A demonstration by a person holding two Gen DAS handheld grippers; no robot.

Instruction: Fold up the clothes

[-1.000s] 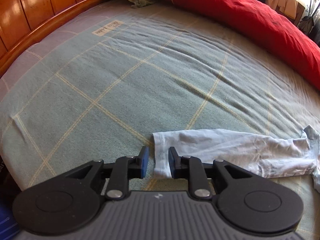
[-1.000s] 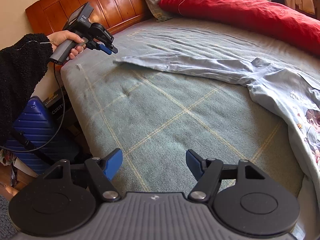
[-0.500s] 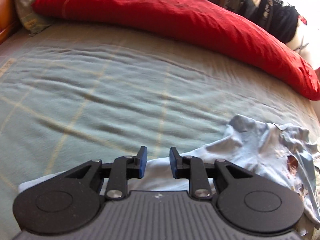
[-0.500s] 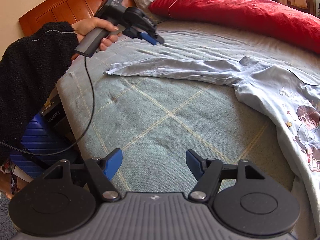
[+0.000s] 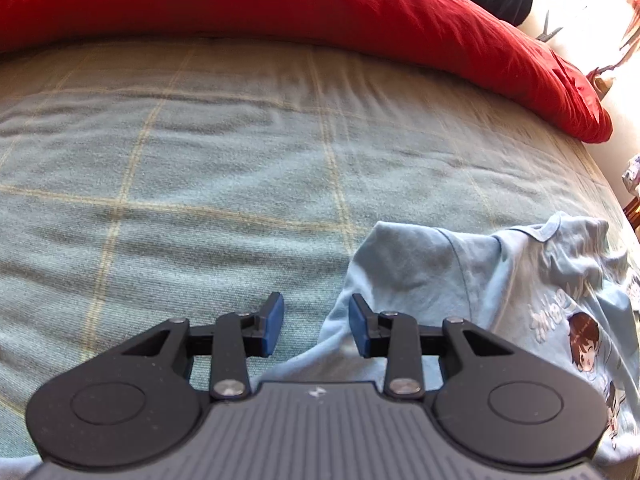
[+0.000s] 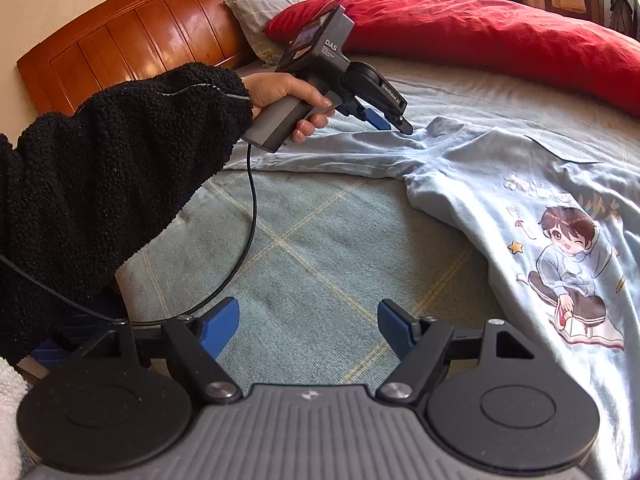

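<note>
While both grippers' fingers stand apart, the left gripper [image 5: 314,328] hovers over the pale blue cotton cartoon-print shirt's [image 6: 560,208] shoulder just right of its fingers, probably lining up a fold.

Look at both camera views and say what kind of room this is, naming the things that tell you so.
Most likely a bedroom in a home. A bed with a checked cover fills both views, a wooden headboard stands behind it, and a pillow and long red bolster lie along it.
</note>
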